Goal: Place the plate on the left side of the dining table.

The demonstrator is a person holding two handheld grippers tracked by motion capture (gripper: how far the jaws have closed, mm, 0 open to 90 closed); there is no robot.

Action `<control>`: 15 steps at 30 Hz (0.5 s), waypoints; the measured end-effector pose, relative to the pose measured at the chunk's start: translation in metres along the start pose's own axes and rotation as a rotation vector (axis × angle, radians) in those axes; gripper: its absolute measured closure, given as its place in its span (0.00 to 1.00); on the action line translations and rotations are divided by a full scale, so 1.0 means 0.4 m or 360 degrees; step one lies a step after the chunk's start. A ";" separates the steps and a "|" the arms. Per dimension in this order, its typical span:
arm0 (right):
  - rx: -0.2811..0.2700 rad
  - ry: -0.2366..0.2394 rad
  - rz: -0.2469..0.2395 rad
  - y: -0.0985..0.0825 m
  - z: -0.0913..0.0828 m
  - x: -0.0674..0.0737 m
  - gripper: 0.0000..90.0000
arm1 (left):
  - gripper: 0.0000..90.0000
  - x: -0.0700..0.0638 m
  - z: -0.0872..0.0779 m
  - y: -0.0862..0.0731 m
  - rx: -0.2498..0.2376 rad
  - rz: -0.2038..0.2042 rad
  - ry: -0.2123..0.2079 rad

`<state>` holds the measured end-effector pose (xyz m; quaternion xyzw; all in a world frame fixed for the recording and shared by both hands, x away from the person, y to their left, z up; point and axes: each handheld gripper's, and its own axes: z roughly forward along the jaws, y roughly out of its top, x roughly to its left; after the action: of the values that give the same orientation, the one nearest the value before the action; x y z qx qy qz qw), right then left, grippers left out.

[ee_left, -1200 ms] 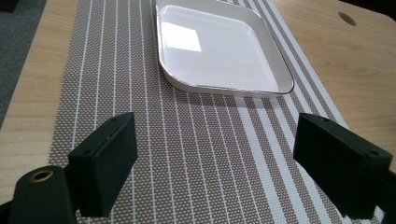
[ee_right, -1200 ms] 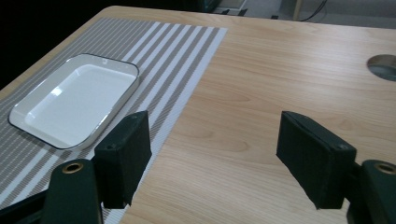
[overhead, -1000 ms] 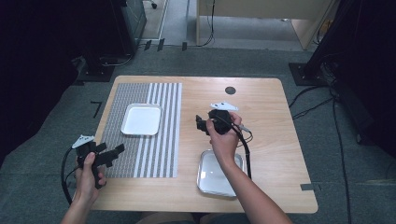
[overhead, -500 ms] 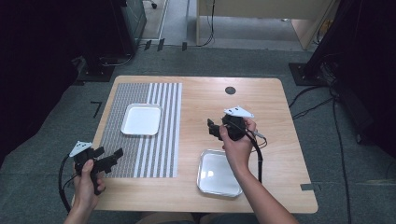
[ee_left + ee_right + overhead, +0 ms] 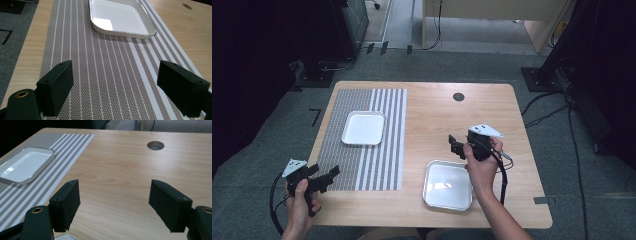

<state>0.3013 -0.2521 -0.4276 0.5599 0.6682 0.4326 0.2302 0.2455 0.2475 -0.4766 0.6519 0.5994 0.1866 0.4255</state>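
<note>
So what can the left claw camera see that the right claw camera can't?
The left claw view looks along the striped mat, with grey floor past the table edge. The right claw view looks over bare wood, with the table's round hole and a silver tray's rim at the bottom. Both show the white tray on the mat, wooden table, and open black jaws holding nothing.

Even overhead light is falling on the table point(image 5: 437, 107), while the room around it is lying in deep darkness. Glare is whitening the tray point(image 5: 120, 15) floor. Shadows are staying soft. Near jaws are blurring slightly in both gripper views.
</note>
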 end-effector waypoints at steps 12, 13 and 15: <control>-0.0002 -0.0054 0.0060 -0.059 -0.065 -0.081 0.28 | 0.15 0.012 -0.023 -0.023 -0.0022 0.0018 0.0012; -0.0004 -0.0061 0.0068 -0.065 -0.069 -0.091 0.28 | 0.15 0.014 -0.025 -0.025 -0.0024 0.0021 0.0017; -0.0005 -0.0077 0.0091 -0.078 -0.079 -0.110 0.28 | 0.15 0.020 -0.029 -0.027 -0.0027 0.0024 0.0020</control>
<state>0.2709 -0.3039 -0.4448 0.5887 0.6454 0.4264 0.2349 0.2316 0.2581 -0.4804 0.6516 0.5954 0.1991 0.4257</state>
